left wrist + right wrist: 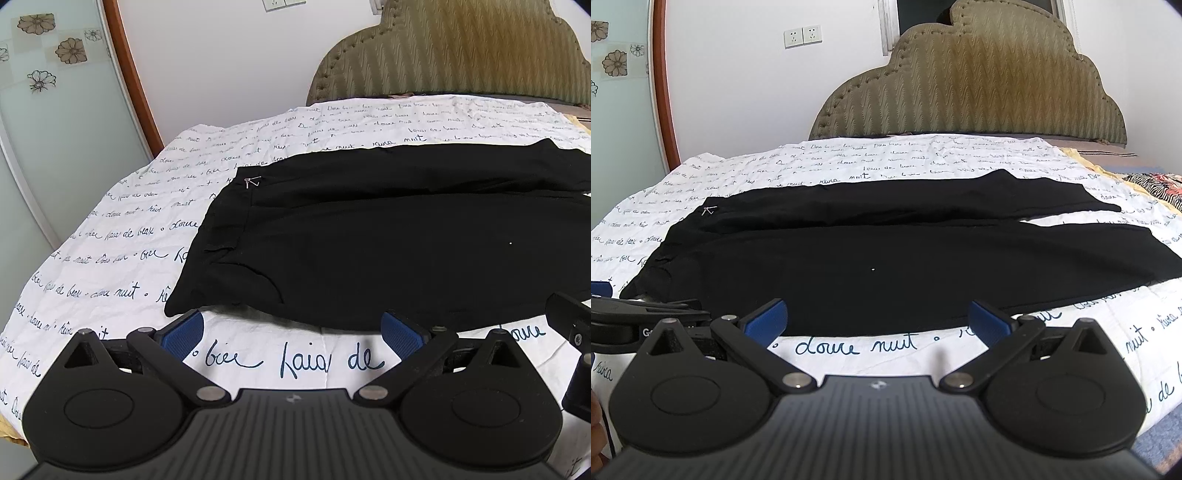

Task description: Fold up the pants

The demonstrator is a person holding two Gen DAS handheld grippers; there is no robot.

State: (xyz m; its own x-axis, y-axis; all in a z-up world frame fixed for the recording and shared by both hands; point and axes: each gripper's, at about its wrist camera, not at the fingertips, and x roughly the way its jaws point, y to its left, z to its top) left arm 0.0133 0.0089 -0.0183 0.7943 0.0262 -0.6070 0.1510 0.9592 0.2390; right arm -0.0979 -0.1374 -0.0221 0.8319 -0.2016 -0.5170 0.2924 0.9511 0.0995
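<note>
Black pants (388, 236) lie flat across the bed, waistband to the left with a small metal zipper pull (251, 181), the two legs running off to the right. The right wrist view shows the whole pants (886, 266), the legs slightly parted at the right end. My left gripper (291, 330) stands open just short of the near waist corner, blue pads (183, 334) empty. Open too, my right gripper (877, 319) hovers at the near edge of the nearer leg, nothing between its fingers. Part of the left gripper (646, 317) shows at the left edge of that view.
The bed carries a white sheet (110, 236) printed with dark script. A padded olive headboard (967, 85) stands at the far side against a white wall. A frosted glass door with flower decals (48, 110) is at the left. Patterned fabric (1156, 192) lies at the right edge.
</note>
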